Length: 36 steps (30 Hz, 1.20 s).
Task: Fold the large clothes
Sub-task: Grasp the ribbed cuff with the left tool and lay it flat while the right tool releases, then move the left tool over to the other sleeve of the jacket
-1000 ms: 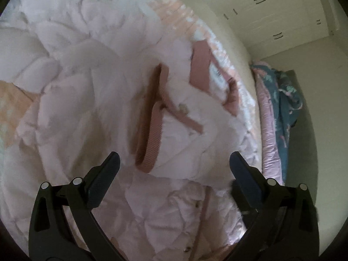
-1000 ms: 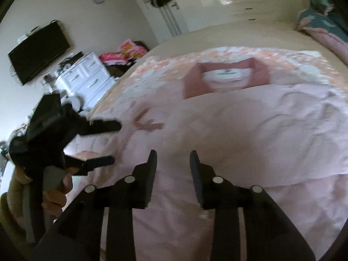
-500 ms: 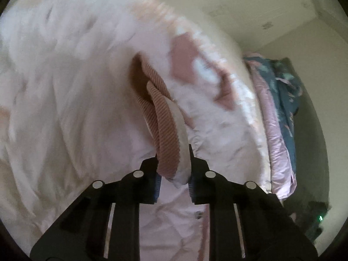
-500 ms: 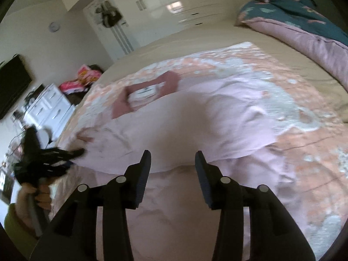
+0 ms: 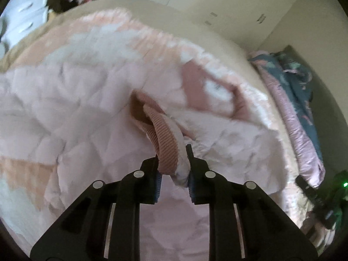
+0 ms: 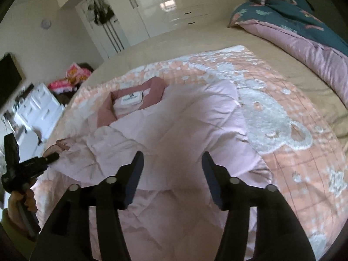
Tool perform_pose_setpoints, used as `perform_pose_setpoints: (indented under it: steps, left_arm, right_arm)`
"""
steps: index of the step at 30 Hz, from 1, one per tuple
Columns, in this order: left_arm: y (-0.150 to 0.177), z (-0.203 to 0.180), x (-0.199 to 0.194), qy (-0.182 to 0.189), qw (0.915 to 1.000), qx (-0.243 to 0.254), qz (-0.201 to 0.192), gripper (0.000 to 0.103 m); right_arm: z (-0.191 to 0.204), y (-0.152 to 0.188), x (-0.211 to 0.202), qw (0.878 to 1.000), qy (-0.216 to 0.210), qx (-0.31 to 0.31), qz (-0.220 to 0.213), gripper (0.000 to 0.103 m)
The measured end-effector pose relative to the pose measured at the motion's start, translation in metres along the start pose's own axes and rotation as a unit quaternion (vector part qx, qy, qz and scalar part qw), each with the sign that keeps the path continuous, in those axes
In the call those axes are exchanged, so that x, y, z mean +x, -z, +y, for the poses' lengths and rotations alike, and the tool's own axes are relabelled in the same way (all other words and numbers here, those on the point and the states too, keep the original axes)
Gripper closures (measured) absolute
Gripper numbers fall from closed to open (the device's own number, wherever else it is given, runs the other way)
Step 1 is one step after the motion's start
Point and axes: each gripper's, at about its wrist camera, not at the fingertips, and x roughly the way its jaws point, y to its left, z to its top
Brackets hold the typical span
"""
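So the pale pink quilted jacket (image 6: 174,134) is spread across a peach blanket (image 6: 304,163) with a white bear pattern, which lies on a big bed (image 6: 195,37) with a tan sheet. Its darker pink collar (image 6: 156,91) points toward the far end of the bed, with a white label (image 6: 131,97) showing inside it. In the right wrist view the near half of the jacket looks folded over itself, with a soft fold edge running across just in front of the right gripper (image 6: 173,174).

The left gripper (image 5: 173,165) has its jaws clamped on the ribbed pink cuff (image 5: 167,148) of a sleeve, and the cuff sticks up between them. From the right wrist view you can see the same gripper out at the left edge of the jacket, held in the person's left hand (image 6: 22,198). The right gripper's jaws are spread wide, holding nothing, hovering over the jacket's middle.

Stuff around: a rolled-up duvet (image 6: 304,32), teal on top and mauve underneath, lies along the right side of the bed. White wardrobes (image 6: 174,6) line the far wall, there's a white dresser (image 6: 37,111) on the left, a pile of bright pink stuff (image 6: 74,76) next to it, a dark TV (image 6: 8,80) on the wall and a small round clock (image 6: 46,23) higher up. The left wrist view is pretty motion-blurred.
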Motion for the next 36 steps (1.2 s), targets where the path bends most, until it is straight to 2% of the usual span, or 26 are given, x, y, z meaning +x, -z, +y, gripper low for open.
perform_pose_setpoints:
  steps: [5, 8, 10, 12, 17, 21, 24, 27, 29, 36]
  left_arm:
    - [0.015, 0.008, 0.013, -0.024, 0.9995, 0.011, 0.015, 0.089]
    - [0.018, 0.011, 0.017, -0.028, 0.9993, 0.007, 0.024, 0.087]
    - [0.02, 0.012, 0.019, -0.033, 0.999, 0.01, 0.027, 0.085]
    - [0.022, 0.015, 0.022, -0.033, 0.999, 0.005, 0.031, 0.082]
    - [0.027, 0.018, 0.02, -0.037, 0.9988, -0.001, 0.031, 0.074]
    - [0.028, 0.015, 0.011, -0.049, 0.998, 0.007, 0.038, 0.07]
    - [0.029, 0.013, 0.001, -0.053, 0.9978, 0.006, 0.04, 0.054]
    - [0.031, 0.011, -0.01, -0.056, 0.9978, 0.006, 0.036, 0.034]
    - [0.031, 0.01, -0.018, -0.055, 0.9979, 0.003, 0.033, 0.011]
    - [0.034, 0.008, -0.045, -0.069, 0.9975, 0.006, 0.014, 0.009]
  right_arm:
    - [0.011, -0.005, 0.025, 0.998, 0.034, -0.043, 0.024, 0.038]
    - [0.007, -0.003, 0.039, 0.997, 0.051, -0.046, 0.045, 0.037]
    - [-0.001, 0.002, 0.056, 0.994, 0.073, -0.042, 0.075, 0.037]
    - [-0.01, 0.01, 0.07, 0.992, 0.077, -0.029, 0.093, 0.037]
    - [-0.005, 0.021, 0.078, 0.99, 0.103, -0.042, 0.085, 0.035]
    - [0.002, 0.02, 0.062, 0.993, 0.091, -0.035, 0.067, 0.023]
    - [0.012, 0.022, 0.044, 0.996, 0.068, -0.032, 0.041, 0.013]
    - [0.024, 0.024, 0.029, 0.998, 0.041, -0.03, 0.031, 0.008]
    - [0.032, 0.024, 0.023, 0.998, 0.035, -0.034, 0.028, 0.008]
    - [0.065, 0.029, 0.003, 0.998, 0.037, -0.058, 0.012, 0.005]
